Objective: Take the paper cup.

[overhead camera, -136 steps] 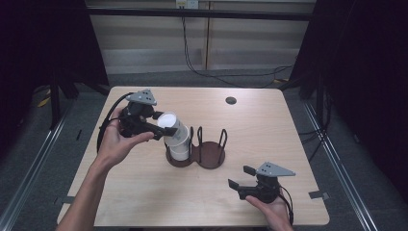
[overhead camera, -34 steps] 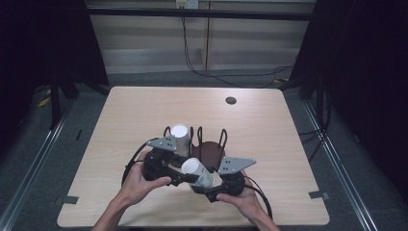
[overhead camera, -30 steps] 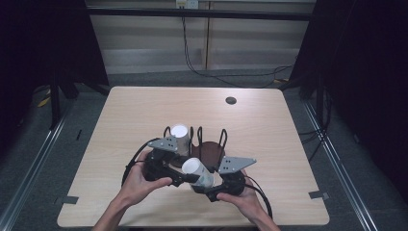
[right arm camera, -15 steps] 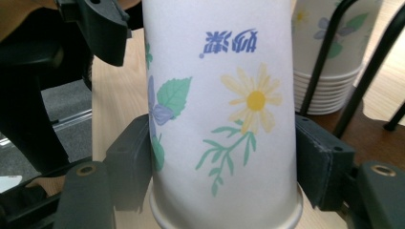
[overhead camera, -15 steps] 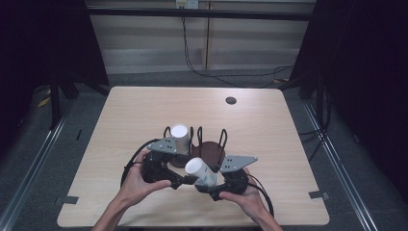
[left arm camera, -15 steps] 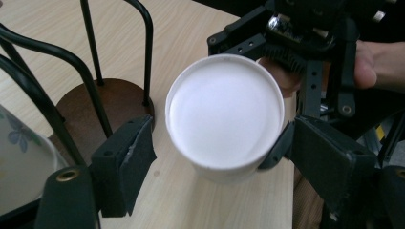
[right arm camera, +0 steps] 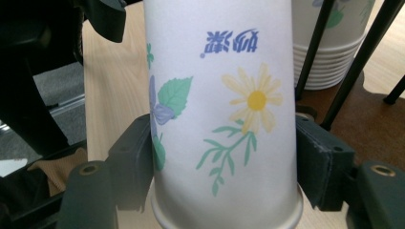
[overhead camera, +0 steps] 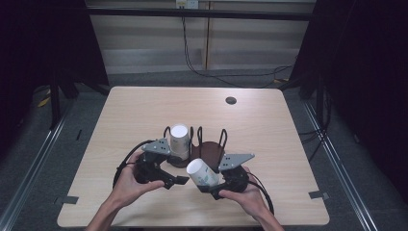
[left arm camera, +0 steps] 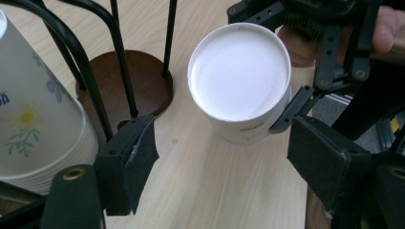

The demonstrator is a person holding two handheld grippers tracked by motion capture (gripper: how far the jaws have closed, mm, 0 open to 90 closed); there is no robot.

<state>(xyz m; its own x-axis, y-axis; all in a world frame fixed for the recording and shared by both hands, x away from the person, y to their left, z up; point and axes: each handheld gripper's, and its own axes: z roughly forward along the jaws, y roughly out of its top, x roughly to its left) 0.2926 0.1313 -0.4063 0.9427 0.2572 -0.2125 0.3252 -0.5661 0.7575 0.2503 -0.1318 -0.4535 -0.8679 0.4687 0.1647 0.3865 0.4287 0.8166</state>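
Note:
A paper cup (overhead camera: 200, 173) printed with flowers lies tilted in my right gripper (overhead camera: 211, 185), its white base (left arm camera: 239, 71) towards my left gripper. In the right gripper view both pads press on the cup (right arm camera: 224, 71) near its rim, so my right gripper (right arm camera: 229, 162) is shut on it and has just tightened a little. My left gripper (overhead camera: 179, 179) stands just left of the cup. Its jaws have just been closing, but they are still open with nothing between the pads (left arm camera: 129, 157). A stack of cups (overhead camera: 179, 139) fills the left well of the wire cup holder (overhead camera: 209, 151).
The holder's right well (left arm camera: 138, 81) is bare brown wood inside black wire uprights. A small dark round spot (overhead camera: 231, 100) lies far back on the wooden table (overhead camera: 288, 144). Cables trail from both grippers near the front edge.
The left gripper took a cup from the stack and brought it forward to the right gripper. It has since let go and drawn back slightly left. The right gripper keeps the cup.

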